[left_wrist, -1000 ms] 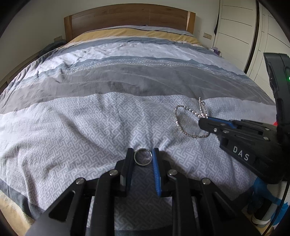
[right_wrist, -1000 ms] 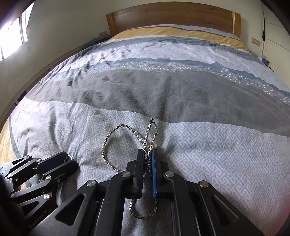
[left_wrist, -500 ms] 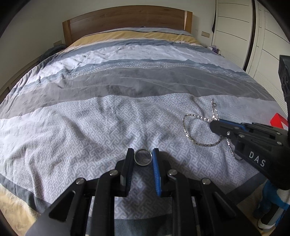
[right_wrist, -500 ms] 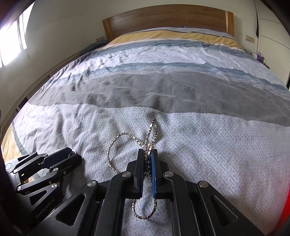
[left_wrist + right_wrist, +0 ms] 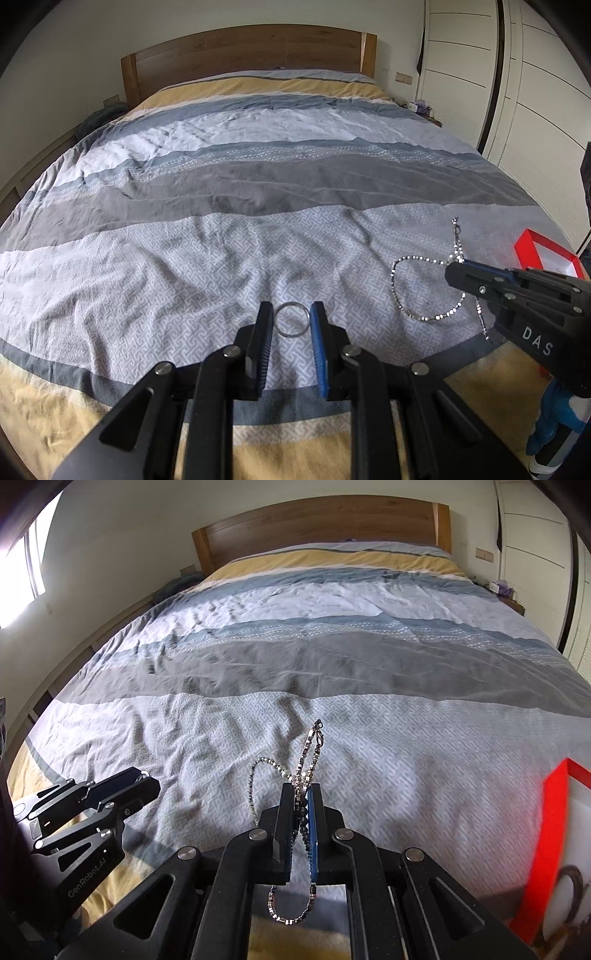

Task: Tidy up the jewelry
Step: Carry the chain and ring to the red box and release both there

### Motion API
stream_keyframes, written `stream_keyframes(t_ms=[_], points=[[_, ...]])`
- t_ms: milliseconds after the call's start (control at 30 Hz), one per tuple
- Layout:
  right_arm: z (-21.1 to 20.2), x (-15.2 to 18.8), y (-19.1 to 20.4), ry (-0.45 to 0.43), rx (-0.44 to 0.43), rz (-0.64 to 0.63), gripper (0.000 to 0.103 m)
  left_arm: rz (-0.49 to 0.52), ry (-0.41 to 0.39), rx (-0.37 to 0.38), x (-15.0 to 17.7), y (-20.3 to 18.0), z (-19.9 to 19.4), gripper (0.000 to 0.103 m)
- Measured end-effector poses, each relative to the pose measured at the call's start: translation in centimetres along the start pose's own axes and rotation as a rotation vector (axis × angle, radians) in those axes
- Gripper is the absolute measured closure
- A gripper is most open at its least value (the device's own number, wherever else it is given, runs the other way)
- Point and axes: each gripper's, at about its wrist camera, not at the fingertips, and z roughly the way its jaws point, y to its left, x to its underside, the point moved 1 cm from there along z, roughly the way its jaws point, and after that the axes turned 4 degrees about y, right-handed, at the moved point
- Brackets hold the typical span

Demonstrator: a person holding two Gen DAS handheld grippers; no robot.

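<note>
A thin silver ring (image 5: 292,319) is pinched edge to edge in my left gripper (image 5: 291,316), lifted above the patterned bedspread (image 5: 184,266). My right gripper (image 5: 302,794) is shut on a silver beaded chain (image 5: 306,753); loops of it stick up past the fingertips and another loop hangs below the pads. In the left wrist view the right gripper (image 5: 456,271) comes in from the right with the chain (image 5: 413,291) dangling above the bed's corner. In the right wrist view the left gripper (image 5: 142,781) is at the lower left. A red box with a white inside (image 5: 554,834) sits at the right.
The red box (image 5: 532,251) lies at the bed's near right corner in the left wrist view. A wooden headboard (image 5: 243,51) stands at the far end. White wardrobe doors (image 5: 517,92) line the right wall. The yellow band of the cover (image 5: 74,417) hangs over the near edge.
Both grippers have risen and drawn back from the bed with their loads still held. The red box has come into view at the right in both views.
</note>
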Motion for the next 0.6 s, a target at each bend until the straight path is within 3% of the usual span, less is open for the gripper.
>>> stream_keyframes(t_ms=[600], points=[[-10.4, 2.9, 1.9, -0.074, 0.039, 0.099, 0.096, 0.005, -0.063, 0.031, 1.1, -0.1, -9.2, 0.084]])
